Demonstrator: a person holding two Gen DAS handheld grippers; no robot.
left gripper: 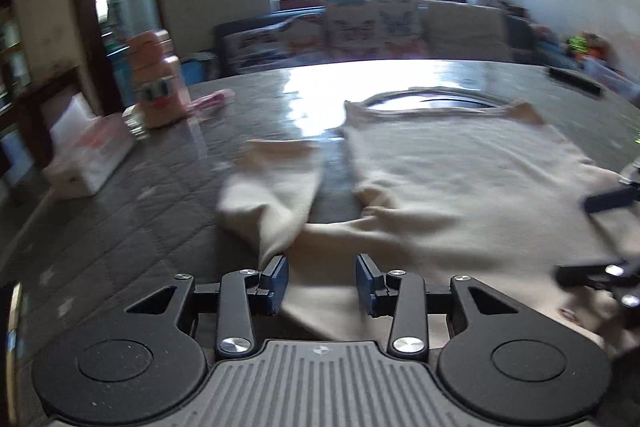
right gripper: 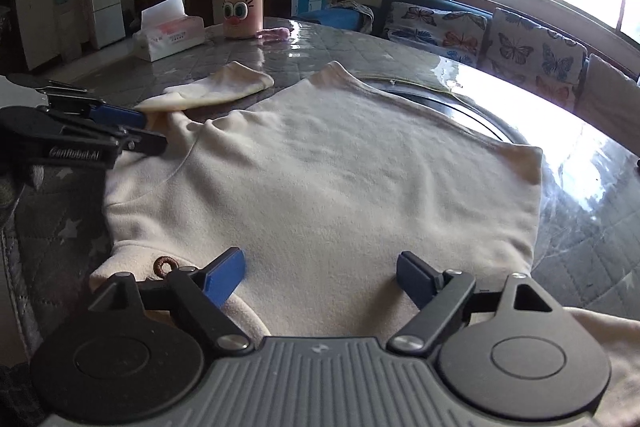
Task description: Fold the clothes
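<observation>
Left wrist view, left to right: tissue box [left gripper: 90, 155] and pink cartoon bottle [left gripper: 160, 89] far ahead-left on table [left gripper: 120, 227]; cream sweater [left gripper: 460, 179] spread flat ahead, sleeve [left gripper: 272, 195] angled out just beyond left gripper [left gripper: 322, 281]. Jaws apart, nothing between; likely poised to pinch sleeve for inward fold. Right wrist view: right gripper [right gripper: 320, 277] open wide above sweater's near edge, empty. Garment flat, fold not yet begun.
</observation>
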